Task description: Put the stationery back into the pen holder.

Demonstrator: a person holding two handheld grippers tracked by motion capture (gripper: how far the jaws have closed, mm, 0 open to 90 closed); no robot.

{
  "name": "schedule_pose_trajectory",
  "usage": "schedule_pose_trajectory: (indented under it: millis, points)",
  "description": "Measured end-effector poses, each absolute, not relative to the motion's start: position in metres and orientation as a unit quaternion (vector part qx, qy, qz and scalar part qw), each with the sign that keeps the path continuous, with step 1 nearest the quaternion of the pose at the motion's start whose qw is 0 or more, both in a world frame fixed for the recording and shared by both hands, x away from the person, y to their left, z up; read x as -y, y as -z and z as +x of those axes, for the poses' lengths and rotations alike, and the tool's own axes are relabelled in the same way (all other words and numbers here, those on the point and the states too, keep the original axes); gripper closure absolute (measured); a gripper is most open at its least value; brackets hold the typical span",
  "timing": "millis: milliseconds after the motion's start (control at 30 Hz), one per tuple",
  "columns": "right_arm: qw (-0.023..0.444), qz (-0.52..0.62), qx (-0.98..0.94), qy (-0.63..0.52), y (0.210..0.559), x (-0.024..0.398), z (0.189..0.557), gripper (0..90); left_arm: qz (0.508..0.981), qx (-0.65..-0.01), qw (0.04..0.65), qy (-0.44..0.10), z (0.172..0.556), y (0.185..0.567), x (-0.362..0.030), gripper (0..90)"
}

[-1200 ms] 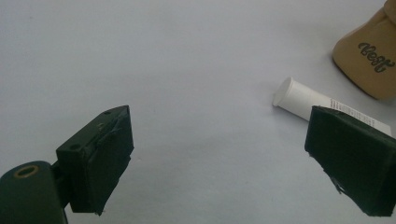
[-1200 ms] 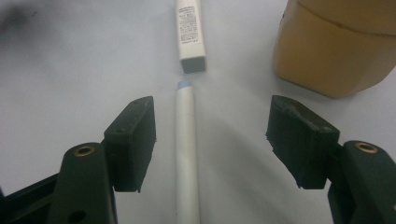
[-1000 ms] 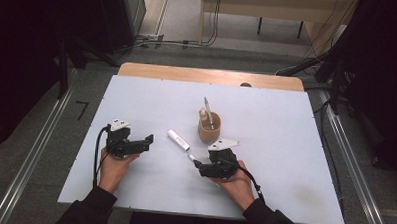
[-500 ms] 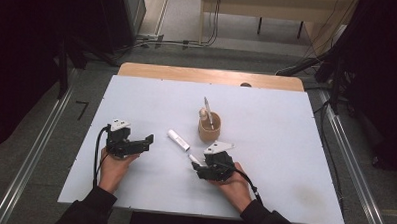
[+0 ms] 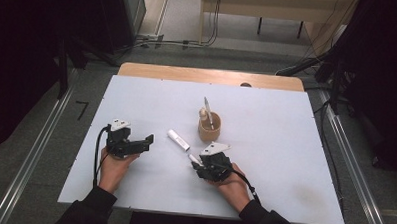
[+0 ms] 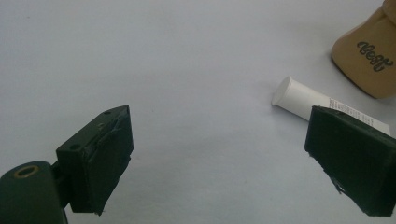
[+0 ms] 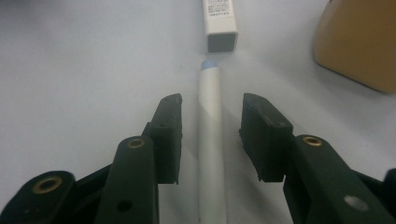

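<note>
A: Right gripper (image 7: pixel 211 135)?
B: Jaws have just been closing, straddling the white pen (image 7: pixel 210 154) without contact; pen lies near the tan cup (image 7: pixel 357 42).
A: Left gripper (image 6: pixel 233 163)?
B: Spread wide over the surface (image 5: pixel 286 125), left of the cup.

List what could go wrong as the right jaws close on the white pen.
1. The pen lies between the right gripper's jaws, which have just been closing with gaps either side; an uneven pinch may roll it.
2. Its tip nearly meets the white tube, so a push forward may knock that.
3. The tan cup stands close by.
</note>
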State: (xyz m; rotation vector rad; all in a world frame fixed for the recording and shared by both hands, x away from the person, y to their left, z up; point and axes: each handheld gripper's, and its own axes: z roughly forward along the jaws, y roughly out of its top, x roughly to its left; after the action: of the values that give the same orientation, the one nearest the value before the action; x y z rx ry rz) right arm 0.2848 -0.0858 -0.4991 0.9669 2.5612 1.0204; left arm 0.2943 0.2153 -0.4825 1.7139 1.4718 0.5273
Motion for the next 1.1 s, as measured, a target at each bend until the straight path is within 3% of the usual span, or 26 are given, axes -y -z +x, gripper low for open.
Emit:
schedule_pose_trajectory:
  millis: [1100]
  points:
    - [0.124, 0.320, -0.881, -0.325, 0.5016, 0.0818, 0.2833, 71.5, 0.679, -0.580, 0.399, -0.207, 0.2940, 0.4825, -0.2144, 7.8]
